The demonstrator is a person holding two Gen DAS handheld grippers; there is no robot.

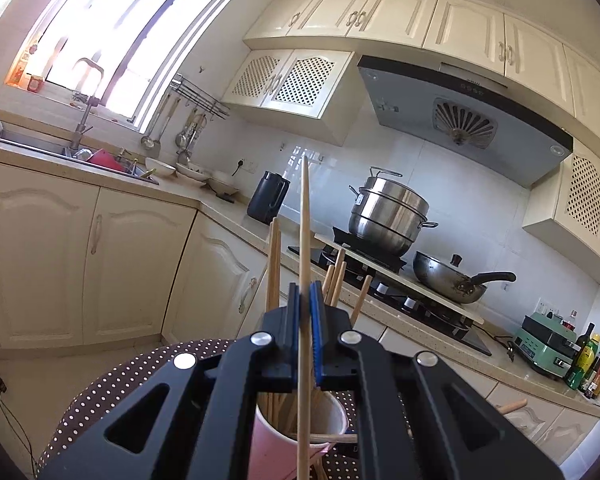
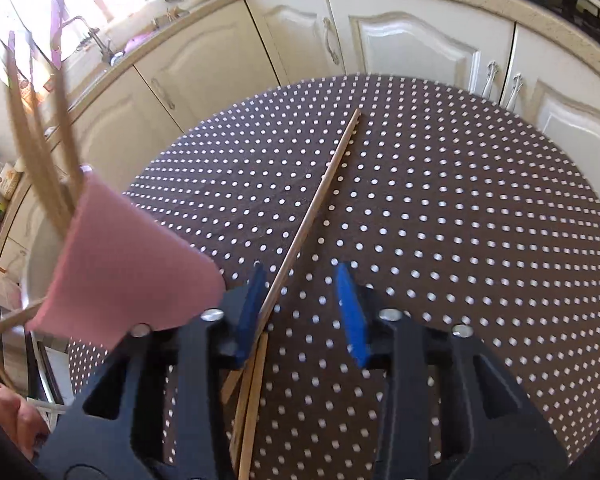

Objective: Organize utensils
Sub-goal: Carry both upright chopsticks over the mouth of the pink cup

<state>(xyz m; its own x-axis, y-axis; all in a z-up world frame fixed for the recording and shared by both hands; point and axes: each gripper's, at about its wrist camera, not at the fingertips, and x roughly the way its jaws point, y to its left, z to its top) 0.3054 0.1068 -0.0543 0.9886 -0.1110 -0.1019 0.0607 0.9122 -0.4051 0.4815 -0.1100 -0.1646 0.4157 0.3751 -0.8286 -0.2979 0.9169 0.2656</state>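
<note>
Chopsticks fill both views. In the left wrist view, the left gripper (image 1: 305, 300) is clenched on one wooden chopstick (image 1: 305, 240), which stands nearly upright between the blue pads (image 1: 315, 320) and reaches above and below them. Under the gripper stands a pink paper cup (image 1: 274, 436) on the dotted tablecloth (image 1: 112, 384). The cup holds several more chopsticks (image 1: 275, 264), whose ends rise beyond the gripper on both sides. One chopstick lies across the cup's rim. Behind are a steel steamer pot (image 1: 388, 212), a wok (image 1: 448, 278) and a black kettle (image 1: 266, 198) on the counter.

In the right wrist view, the right gripper (image 2: 302, 304) is released, with its jaws wide apart, low over the brown tablecloth (image 2: 460, 208). A single chopstick on the table (image 2: 320, 192) runs away from the gripper, and its near end passes just beside the left blue pad (image 2: 252, 312); I cannot tell if they touch. More loose chopsticks (image 2: 252, 396) lie under the gripper. The pink cup (image 2: 128, 264) appears at the left, blurred, with chopsticks standing in it.
</note>
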